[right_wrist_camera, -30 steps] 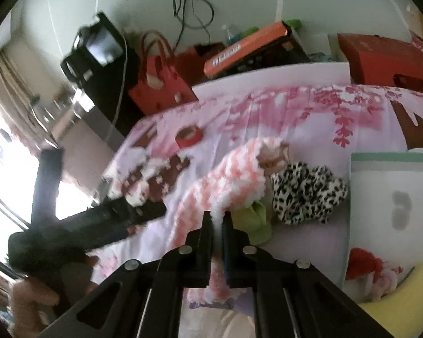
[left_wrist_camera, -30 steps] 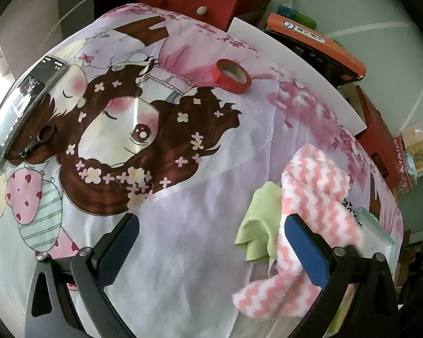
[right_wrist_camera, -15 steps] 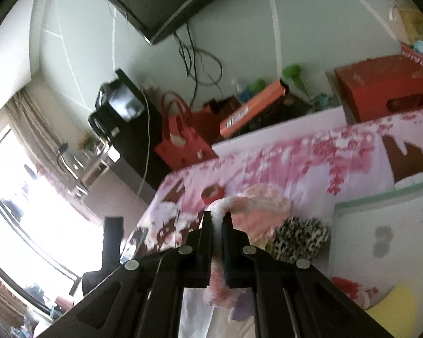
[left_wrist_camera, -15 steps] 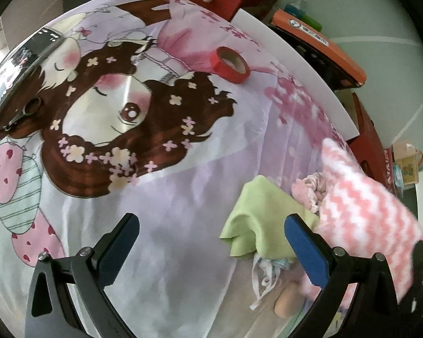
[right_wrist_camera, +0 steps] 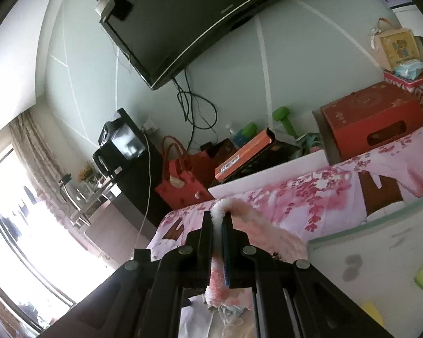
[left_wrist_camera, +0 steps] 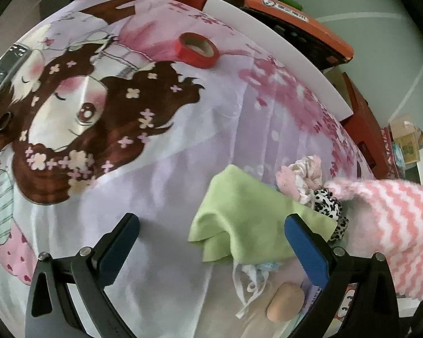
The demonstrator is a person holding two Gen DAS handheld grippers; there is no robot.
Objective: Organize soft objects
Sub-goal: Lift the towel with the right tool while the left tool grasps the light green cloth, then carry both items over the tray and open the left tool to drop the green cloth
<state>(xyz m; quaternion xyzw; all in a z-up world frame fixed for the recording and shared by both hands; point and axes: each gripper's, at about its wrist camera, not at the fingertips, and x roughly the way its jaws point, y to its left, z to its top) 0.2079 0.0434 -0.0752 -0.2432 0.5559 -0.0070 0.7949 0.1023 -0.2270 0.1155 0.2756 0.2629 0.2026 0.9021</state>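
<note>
My right gripper [right_wrist_camera: 217, 217] is shut on a pink-and-white zigzag fluffy cloth [right_wrist_camera: 256, 225], lifted off the bed; the same pink-and-white fluffy cloth [left_wrist_camera: 392, 225] hangs at the right of the left wrist view. My left gripper [left_wrist_camera: 211, 228] is open above the bedsheet, its right finger over a green cloth [left_wrist_camera: 239, 217]. Beside the green cloth lie a pale pink scrunchie [left_wrist_camera: 301, 174], a leopard-print scrunchie [left_wrist_camera: 328, 205], a white face mask [left_wrist_camera: 251, 278] and a beige sponge [left_wrist_camera: 284, 301].
A red tape roll [left_wrist_camera: 198, 49] lies farther up the cartoon-print bedsheet [left_wrist_camera: 160, 169]. Scissors [left_wrist_camera: 0, 124] rest at the left edge. A white bin with a green rim [right_wrist_camera: 380, 242] stands at the right. Red boxes [right_wrist_camera: 372, 124] and an orange box [right_wrist_camera: 245, 152] line the wall.
The right gripper rose and tilted upward with the fluffy cloth, uncovering the scrunchies, mask and sponge. The left gripper shifted a little toward the green cloth.
</note>
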